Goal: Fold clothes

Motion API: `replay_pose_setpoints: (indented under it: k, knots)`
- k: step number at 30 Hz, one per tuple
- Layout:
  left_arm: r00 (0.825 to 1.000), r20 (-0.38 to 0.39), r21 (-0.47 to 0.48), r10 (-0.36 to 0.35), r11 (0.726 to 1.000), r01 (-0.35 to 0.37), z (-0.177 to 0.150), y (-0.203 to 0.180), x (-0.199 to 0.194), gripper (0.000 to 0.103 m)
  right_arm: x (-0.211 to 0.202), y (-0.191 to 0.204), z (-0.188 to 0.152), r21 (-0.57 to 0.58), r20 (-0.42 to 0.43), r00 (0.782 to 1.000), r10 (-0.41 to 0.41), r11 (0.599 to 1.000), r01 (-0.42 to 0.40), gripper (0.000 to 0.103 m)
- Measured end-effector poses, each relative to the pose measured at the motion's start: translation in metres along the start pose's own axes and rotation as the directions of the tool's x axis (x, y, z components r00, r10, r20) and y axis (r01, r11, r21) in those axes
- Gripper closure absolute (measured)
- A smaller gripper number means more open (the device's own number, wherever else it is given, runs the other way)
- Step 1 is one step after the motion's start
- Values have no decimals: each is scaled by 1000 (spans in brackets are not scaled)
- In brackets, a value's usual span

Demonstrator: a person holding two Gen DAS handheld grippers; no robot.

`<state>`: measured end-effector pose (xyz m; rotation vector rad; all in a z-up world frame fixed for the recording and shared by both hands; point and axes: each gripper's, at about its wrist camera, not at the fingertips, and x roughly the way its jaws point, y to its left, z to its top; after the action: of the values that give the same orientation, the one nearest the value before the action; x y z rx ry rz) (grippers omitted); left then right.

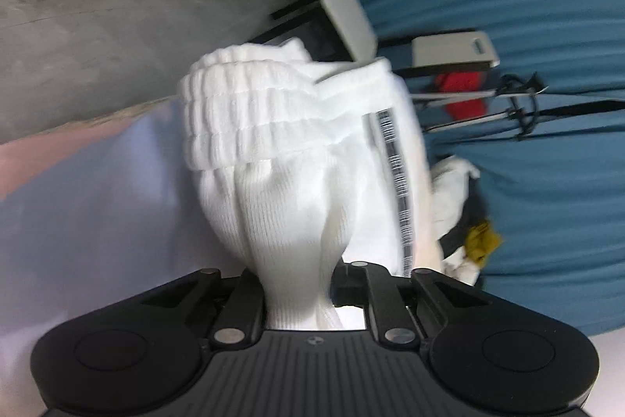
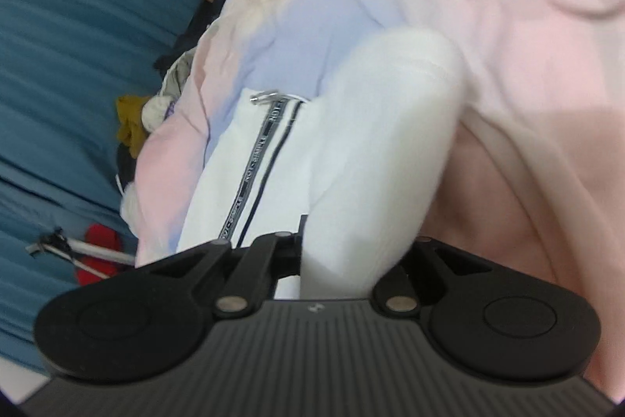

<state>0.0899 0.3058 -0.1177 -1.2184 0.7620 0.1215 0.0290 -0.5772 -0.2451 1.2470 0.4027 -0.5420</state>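
Left wrist view: the left claw (image 1: 299, 294) pinches a bunched neck of a white knit garment (image 1: 281, 159), its ribbed hem folded over above a pastel pink-and-lilac sheet (image 1: 97, 190). Right wrist view shows the right claw (image 2: 343, 260) clamped on the same soft cloth beside its black-striped trim (image 2: 254, 167). Blue fabric (image 2: 78, 45) borders the sheet's edge.
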Motion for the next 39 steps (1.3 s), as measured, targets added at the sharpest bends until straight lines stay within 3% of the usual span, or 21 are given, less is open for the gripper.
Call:
replay_pose_setpoints:
  k: [6,8,13,19,23,27,35,39]
  knots:
    - [999,-27,70,24,997,-22,-14,-3,-26,66,2,-1,0,-18,7,1000,21,1000,-21,92]
    - [999,-10,123,45,991,-43,-24,-10,-39,50,4,-1,2,-15,9,1000,26,1000,-26,92]
    - [998,37,308,41,950,-51,-62,-34,-77,45,7,-1,7,-25,22,999,32,999,-31,92]
    - [994,105,557,9,828,-67,-112,-104,-65,40,8,3,9,-47,43,998,46,998,-44,92]
    - [996,88,646,-23,763,-39,-150,-141,-24,38,8,3,9,-46,49,998,48,998,-46,92]
    - [997,70,733,-19,679,-38,-187,-163,29,38,7,4,9,-52,59,997,52,997,-49,92]
    - [997,45,855,65,513,-72,-245,-161,114,39,8,6,9,-83,77,996,45,996,-39,92]
    - [989,50,880,136,462,-108,-255,-148,139,42,9,8,8,-97,88,996,35,995,-26,92]
